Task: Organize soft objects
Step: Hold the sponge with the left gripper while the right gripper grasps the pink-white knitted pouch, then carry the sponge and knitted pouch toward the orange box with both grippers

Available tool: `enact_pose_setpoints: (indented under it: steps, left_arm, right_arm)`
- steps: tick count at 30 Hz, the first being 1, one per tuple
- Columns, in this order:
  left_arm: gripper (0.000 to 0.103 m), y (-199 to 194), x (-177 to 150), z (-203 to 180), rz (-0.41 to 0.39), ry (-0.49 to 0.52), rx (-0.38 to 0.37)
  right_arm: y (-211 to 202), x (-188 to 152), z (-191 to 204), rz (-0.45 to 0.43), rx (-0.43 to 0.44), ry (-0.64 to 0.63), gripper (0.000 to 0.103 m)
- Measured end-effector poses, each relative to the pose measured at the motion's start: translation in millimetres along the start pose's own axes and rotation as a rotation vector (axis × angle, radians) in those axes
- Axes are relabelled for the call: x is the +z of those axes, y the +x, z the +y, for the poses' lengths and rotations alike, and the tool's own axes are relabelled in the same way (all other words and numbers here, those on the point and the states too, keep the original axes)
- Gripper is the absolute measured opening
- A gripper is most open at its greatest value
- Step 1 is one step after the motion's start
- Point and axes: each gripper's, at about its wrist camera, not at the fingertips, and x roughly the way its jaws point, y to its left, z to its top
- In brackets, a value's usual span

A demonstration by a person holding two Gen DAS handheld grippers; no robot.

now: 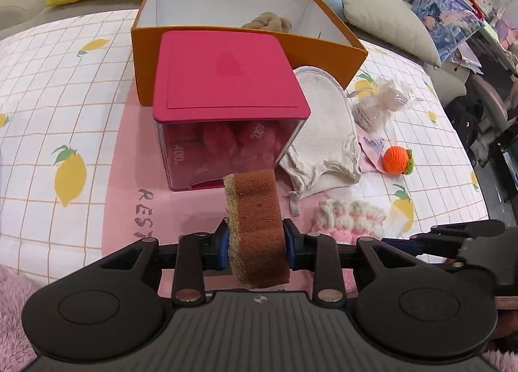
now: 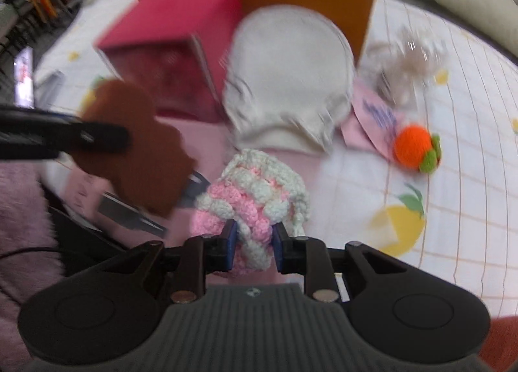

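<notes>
A lemon-print checked sheet is covering the surface, with open room lying to the left of the boxes. A pink mat is lying over it, showing the letters "RES" before the gripper cuts them off. The orange cardboard box is standing open at the back, holding a tan plush item whose kind I cannot tell. Just in front, a clear bin with a pink lid is holding pink pieces, with "400" printed on its wall. A cream cloth mitt is leaning beside it. The left gripper is clamping a brown sponge above the mat. The right gripper is pinching a pink-and-white crocheted piece. A crocheted orange fruit is sitting near the right edge.
</notes>
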Motion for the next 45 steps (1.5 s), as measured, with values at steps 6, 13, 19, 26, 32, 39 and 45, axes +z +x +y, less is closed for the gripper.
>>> enact_pose_setpoints:
  steps: [6,13,19,26,32,39,45]
  left_arm:
    - [0.036,1,0,0,0.004,0.007,0.001]
    - [0.036,5,-1,-6,0.017,0.030,0.002]
    - [0.036,5,-2,-5,0.013,0.028,0.001]
    - [0.035,-5,-3,-6,-0.009,0.029,0.002]
    - [0.035,-25,0,-7,-0.045,0.023,-0.028]
    - [0.035,-51,15,-11,-0.109,0.008,-0.102]
    - [0.035,-72,48,-14,-0.210,0.013,-0.169]
  right_arm:
    - [8,4,-16,0.013,0.056,0.145,0.062]
    - [29,11,-9,0.043,0.050,0.232,0.060]
    - [28,6,16,-0.001,-0.022,0.053,0.040]
    - [4,4,22,-0.079,-0.050,-0.017,0.014]
    - [-25,8,14,-0.126,-0.034,-0.015,0.014]
    - [-61,25,2,-0.226,-0.045,-0.015,0.014]
    - [-94,55,-15,-0.337,-0.063,-0.009,0.014]
